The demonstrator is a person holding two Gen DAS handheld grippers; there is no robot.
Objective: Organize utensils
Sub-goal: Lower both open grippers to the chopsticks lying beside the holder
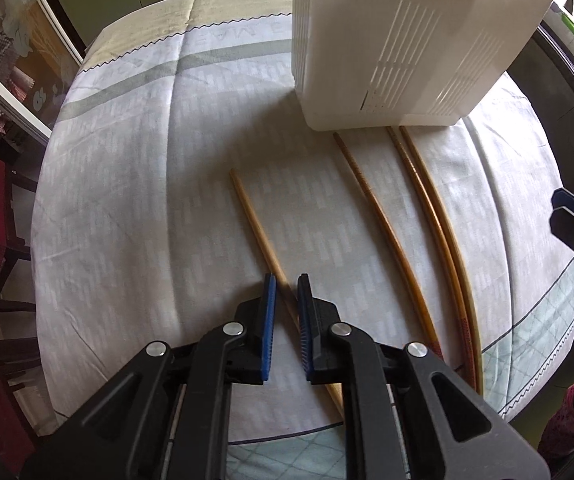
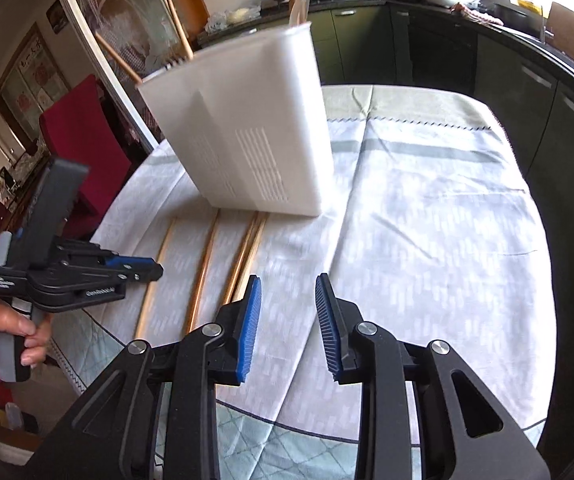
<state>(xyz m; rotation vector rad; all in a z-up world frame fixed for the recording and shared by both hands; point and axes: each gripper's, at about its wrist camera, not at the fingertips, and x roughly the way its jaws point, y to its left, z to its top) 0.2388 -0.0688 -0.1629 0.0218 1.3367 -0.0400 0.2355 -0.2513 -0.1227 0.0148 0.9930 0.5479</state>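
Observation:
Several wooden chopsticks lie on the tablecloth in front of a white slotted utensil holder [image 1: 403, 40], which also shows in the right wrist view [image 2: 247, 128]. The leftmost chopstick [image 1: 253, 220] runs under my left gripper [image 1: 285, 280], whose blue pads are a little apart and straddle it just above the cloth. A second chopstick [image 1: 379, 224] and a close pair [image 1: 439, 232] lie to the right. My right gripper [image 2: 287, 280] is open and empty, right of the pair [image 2: 247, 256]. The holder has some sticks standing in it [image 2: 179, 32].
The round table carries a pale patterned cloth [image 1: 147, 184]. A red chair [image 2: 87, 140] stands at its left side. Green kitchen cabinets [image 2: 427, 48] run behind. The table's near edge [image 2: 367, 436] is just below the right gripper.

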